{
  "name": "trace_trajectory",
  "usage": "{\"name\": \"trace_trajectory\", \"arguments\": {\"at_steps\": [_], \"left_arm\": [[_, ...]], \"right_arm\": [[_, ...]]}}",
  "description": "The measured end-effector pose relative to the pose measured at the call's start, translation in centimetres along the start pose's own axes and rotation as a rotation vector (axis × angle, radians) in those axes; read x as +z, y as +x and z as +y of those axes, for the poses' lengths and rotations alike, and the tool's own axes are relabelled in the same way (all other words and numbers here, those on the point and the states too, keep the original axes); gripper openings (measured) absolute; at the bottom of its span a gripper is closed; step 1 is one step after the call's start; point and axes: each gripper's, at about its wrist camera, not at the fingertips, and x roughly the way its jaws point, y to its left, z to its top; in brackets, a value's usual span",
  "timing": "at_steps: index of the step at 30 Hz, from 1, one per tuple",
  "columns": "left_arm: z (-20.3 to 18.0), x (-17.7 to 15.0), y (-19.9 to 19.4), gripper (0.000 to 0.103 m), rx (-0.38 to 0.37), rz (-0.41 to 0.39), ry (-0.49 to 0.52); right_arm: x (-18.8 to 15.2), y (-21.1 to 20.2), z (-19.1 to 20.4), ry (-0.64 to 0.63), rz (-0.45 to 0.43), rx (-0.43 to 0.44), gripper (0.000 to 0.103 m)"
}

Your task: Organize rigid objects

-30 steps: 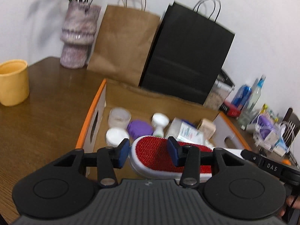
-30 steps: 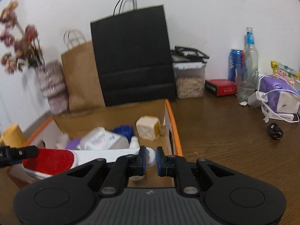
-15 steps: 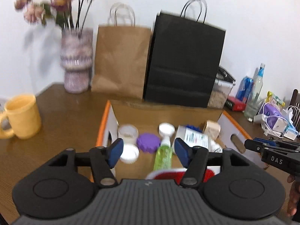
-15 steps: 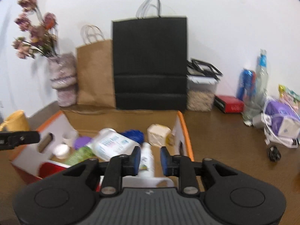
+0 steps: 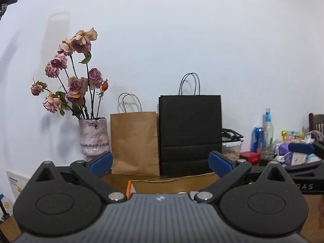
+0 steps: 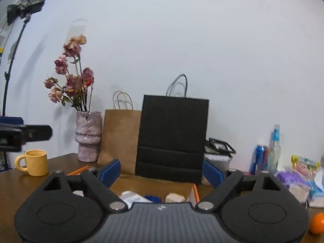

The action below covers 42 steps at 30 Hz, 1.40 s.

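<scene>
**Both grippers letting go and lifting clear of the box**

Both grippers are rising and pulling back from the cardboard box [image 6: 194, 190], whose inside filled the lower half of each view a second ago; now each camera is looking level at the wall and only the far rim of the box is showing. The red-and-white shoe that was sitting between the fingers of the left gripper [image 5: 161, 165] is no longer showing in either view. The fingers of the left gripper have just been opening and are now standing spread wide with nothing between them. The fingers of the right gripper [image 6: 162, 173], almost closed a second ago, have likewise just been opening and are standing wide and empty.

In the right wrist view a few of the packed things are peeking over the gripper body: a white packet [image 6: 132, 197], something blue [image 6: 152, 198] and a pale block [image 6: 175, 198] lying inside the box, close to its orange-edged wall. The shoe is probably lying in the box below, hidden by the gripper bodies, though neither picture is confirming that.

Behind the box the brown paper bag [image 5: 134, 141], the black paper bag [image 5: 189, 133] and the vase of dried roses [image 5: 94, 137] are standing on the counter [image 6: 60, 164], with the yellow mug [image 6: 36, 162] off to the left.

This is looking like the end of one placement: both grippers are free, and an orange [image 6: 318, 222] at the right edge of the counter may be a next candidate.
</scene>
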Motion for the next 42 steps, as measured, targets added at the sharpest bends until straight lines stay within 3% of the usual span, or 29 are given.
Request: {"name": "trace_trajectory", "arguments": {"at_steps": [14, 18, 26, 31, 34, 38, 42], "left_arm": [[-0.4, 0.0, -7.3, 0.103, -0.011, -0.007, -0.035], [-0.3, -0.6, -11.9, 0.103, -0.008, 0.001, -0.025], [0.4, -3.9, -22.5, 0.103, 0.117, 0.016, -0.049], [0.2, -5.8, -28.5, 0.103, 0.137, 0.068, 0.008], [0.3, -6.6, -31.9, 0.103, 0.174, 0.114, -0.029], [0.0, -7.9, -36.9, 0.103, 0.099, 0.164, -0.035], [-0.3, -9.0, -37.8, 0.103, 0.08, 0.198, -0.031]], "right_arm": [[1.1, -7.2, 0.3, 0.037, -0.032, 0.024, 0.09], [0.2, -12.2, 0.8, 0.07, -0.021, 0.018, 0.09], [-3.8, -23.0, 2.6, 0.101, 0.029, 0.042, 0.09], [-5.9, -28.9, 4.4, 0.122, 0.104, 0.038, 0.09], [-7.5, -32.7, 5.8, 0.153, 0.133, 0.036, 0.09], [-9.3, -39.3, 7.7, 0.182, 0.071, -0.016, 0.093], [-9.5, -40.9, 8.7, 0.123, 0.04, -0.013, 0.097]]}}
